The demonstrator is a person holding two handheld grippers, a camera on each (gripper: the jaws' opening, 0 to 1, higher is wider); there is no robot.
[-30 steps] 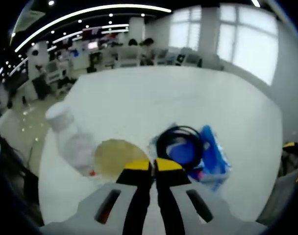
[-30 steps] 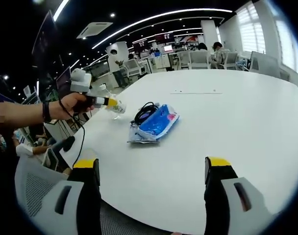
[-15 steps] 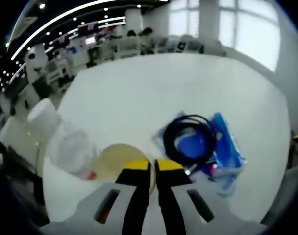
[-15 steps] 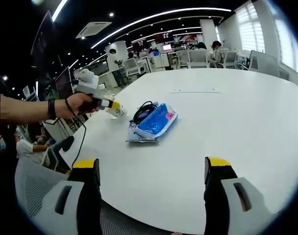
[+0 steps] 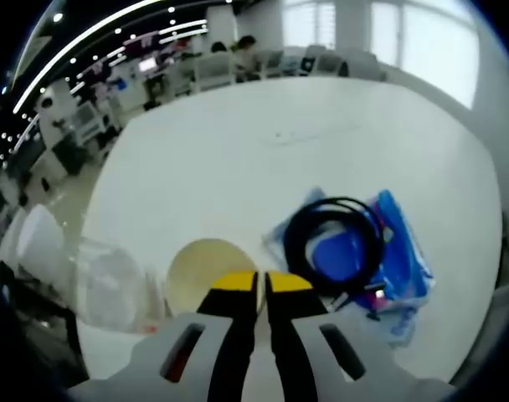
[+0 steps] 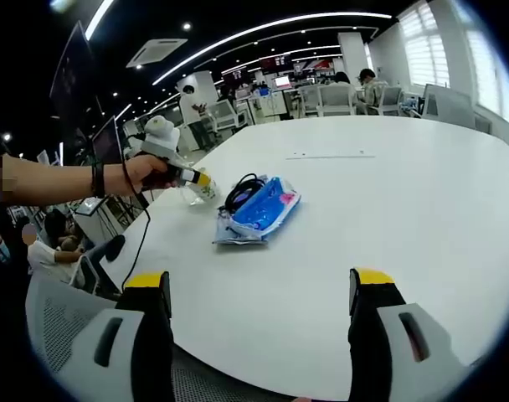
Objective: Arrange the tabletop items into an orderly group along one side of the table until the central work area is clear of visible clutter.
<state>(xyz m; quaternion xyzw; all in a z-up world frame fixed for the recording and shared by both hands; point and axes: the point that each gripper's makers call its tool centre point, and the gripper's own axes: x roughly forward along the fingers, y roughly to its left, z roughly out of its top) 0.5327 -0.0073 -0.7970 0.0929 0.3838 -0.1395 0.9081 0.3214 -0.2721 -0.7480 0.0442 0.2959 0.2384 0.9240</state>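
At the bottom centre of the left gripper view, the left gripper has its two yellow-tipped jaws pressed close together, clamped on the rim of a clear plastic bottle. The bottle lies on its side at lower left, its pale round base facing the camera just above the jaw tips and its white cap towards the left edge. Just right of the jaws lies a blue plastic packet with a coil of black cable on top of it; the packet is near the bottle's base, but whether they touch I cannot tell.

Along the bottom of the right gripper view, the right gripper has its jaws spread wide apart, with nothing between them, above the near edge of the white table. At left centre of that view a hand wearing a dark wristband holds the left gripper with the bottle at its tip, close to the table's left edge, and a black cord hangs down from the hand. The packet and cable sit just right of it, left of the frame's middle, and the rest of the tabletop is bare white.

Across the top of both views runs an open office with rows of ceiling lights, desks, chairs and seated people in the distance, and bright windows in the upper right. A grey mesh chair back stands at lower left of the right gripper view.
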